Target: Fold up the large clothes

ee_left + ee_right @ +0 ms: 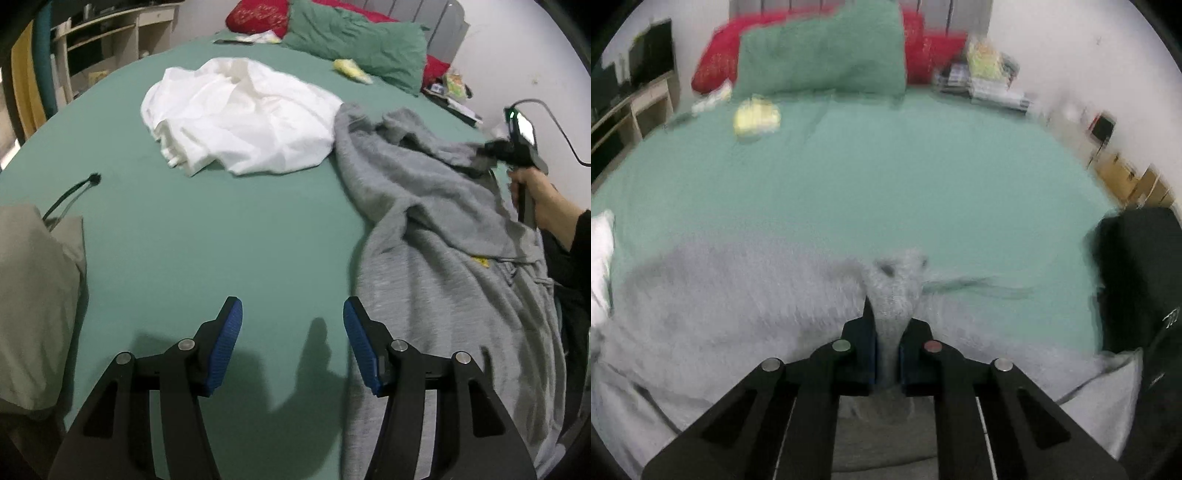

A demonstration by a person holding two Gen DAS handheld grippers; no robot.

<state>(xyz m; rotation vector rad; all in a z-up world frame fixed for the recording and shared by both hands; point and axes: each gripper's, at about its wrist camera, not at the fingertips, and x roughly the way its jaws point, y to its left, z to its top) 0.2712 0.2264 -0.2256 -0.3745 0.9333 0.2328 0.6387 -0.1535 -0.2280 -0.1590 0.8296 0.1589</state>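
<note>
A large grey garment lies crumpled along the right side of the green bed sheet. My left gripper hangs open over bare sheet just left of the garment's edge, with nothing between its blue pads. In the left wrist view my right gripper is at the far right, held by a hand, pinching a raised part of the grey cloth. In the right wrist view the right gripper is shut on a bunched fold of the grey garment, which spreads out to its left.
A crumpled white garment lies mid-bed behind the left gripper. A beige cloth sits at the left edge. Green pillow and red pillow are at the head. A black object lies right of the grey garment.
</note>
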